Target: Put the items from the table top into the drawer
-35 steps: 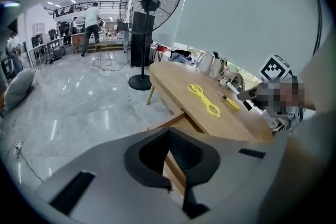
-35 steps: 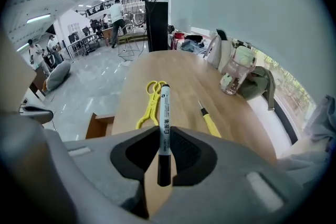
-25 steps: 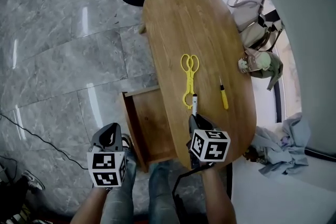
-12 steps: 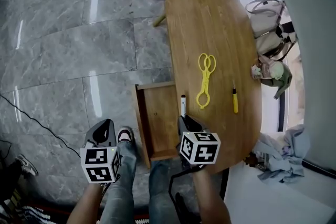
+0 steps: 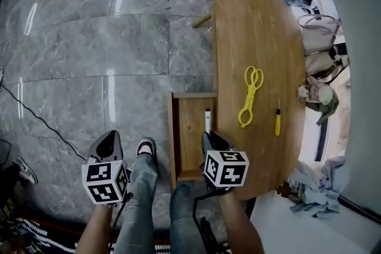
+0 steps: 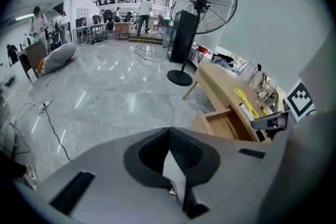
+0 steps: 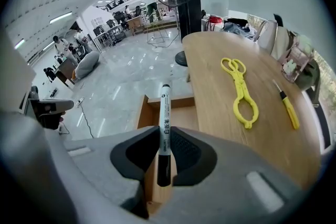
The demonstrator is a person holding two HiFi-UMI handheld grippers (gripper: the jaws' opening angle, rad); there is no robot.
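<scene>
Two items lie on the wooden surface [image 5: 256,21]: yellow scissor tongs [image 5: 250,98] and, just right of them, what looks like a yellow-handled screwdriver [image 5: 277,123]. The right hand-held gripper [image 7: 164,140] is clamped on a whiteboard marker [image 7: 165,107], which points out over the open drawer [image 5: 189,134] at the surface's left edge. Further left, the left hand-held gripper [image 6: 169,136] hangs over the floor [image 5: 89,38], jaws together, empty.
</scene>
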